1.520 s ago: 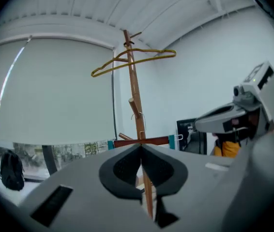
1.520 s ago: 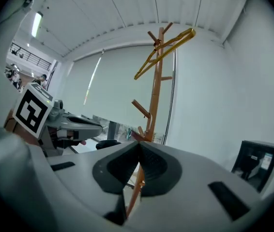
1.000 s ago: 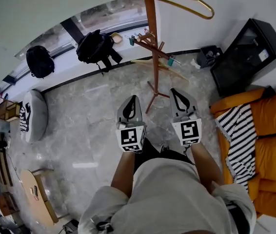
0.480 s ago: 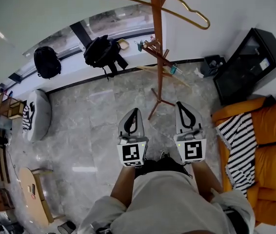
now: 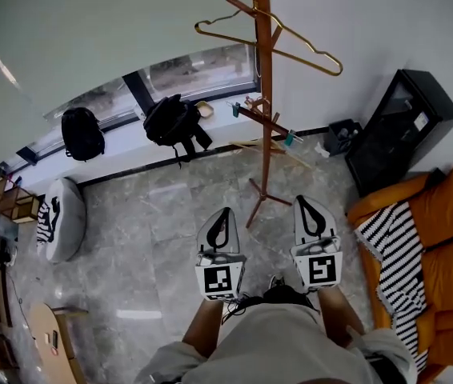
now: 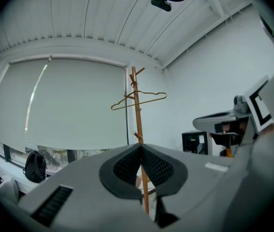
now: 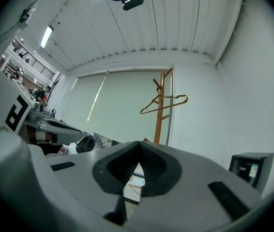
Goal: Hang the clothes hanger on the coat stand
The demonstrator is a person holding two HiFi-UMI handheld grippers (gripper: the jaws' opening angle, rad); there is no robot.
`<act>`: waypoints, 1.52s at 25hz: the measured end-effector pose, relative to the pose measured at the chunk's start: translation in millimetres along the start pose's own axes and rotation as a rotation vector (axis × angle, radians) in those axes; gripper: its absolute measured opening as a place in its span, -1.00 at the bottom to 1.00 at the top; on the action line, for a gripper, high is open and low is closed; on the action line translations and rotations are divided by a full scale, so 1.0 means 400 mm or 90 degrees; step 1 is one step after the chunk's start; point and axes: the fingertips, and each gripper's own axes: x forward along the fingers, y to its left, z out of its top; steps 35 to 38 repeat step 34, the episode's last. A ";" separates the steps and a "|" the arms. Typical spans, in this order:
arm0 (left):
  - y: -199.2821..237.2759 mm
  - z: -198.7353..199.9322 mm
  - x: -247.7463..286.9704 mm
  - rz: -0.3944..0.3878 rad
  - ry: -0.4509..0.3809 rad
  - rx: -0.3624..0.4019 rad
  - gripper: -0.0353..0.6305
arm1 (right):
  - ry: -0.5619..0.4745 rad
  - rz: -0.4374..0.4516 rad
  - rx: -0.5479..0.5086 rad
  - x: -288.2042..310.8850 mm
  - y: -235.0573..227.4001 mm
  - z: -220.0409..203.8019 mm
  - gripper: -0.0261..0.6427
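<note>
Plainly, left claw [image 5: 224, 213] and right claw [image 5: 305, 202] are both pressed together, empty, apart from the clothes hanger [image 5: 322, 70].

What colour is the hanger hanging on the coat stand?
Golden tan, like brass-coloured wire. The hanger shows best in the head view.

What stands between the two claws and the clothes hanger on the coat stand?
Nothing visible does. The clothes hanger already hangs high on the coat stand. The left claw and the right claw are both shut and empty, held low in front of the stand and not touching it.
</note>
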 end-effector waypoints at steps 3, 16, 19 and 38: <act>0.012 0.010 -0.017 -0.008 -0.005 -0.008 -0.87 | 0.004 -0.009 -0.009 -0.014 0.015 0.008 -0.91; 0.017 0.025 -0.035 -0.036 -0.024 -0.003 -0.87 | 0.007 -0.026 -0.020 -0.029 0.046 0.023 -0.91; 0.012 0.028 -0.031 -0.041 -0.028 -0.014 -0.87 | 0.009 -0.029 -0.022 -0.029 0.044 0.023 -0.91; 0.013 0.007 -0.026 -0.062 -0.010 0.018 -0.87 | 0.001 -0.035 -0.030 -0.019 0.049 0.030 -0.91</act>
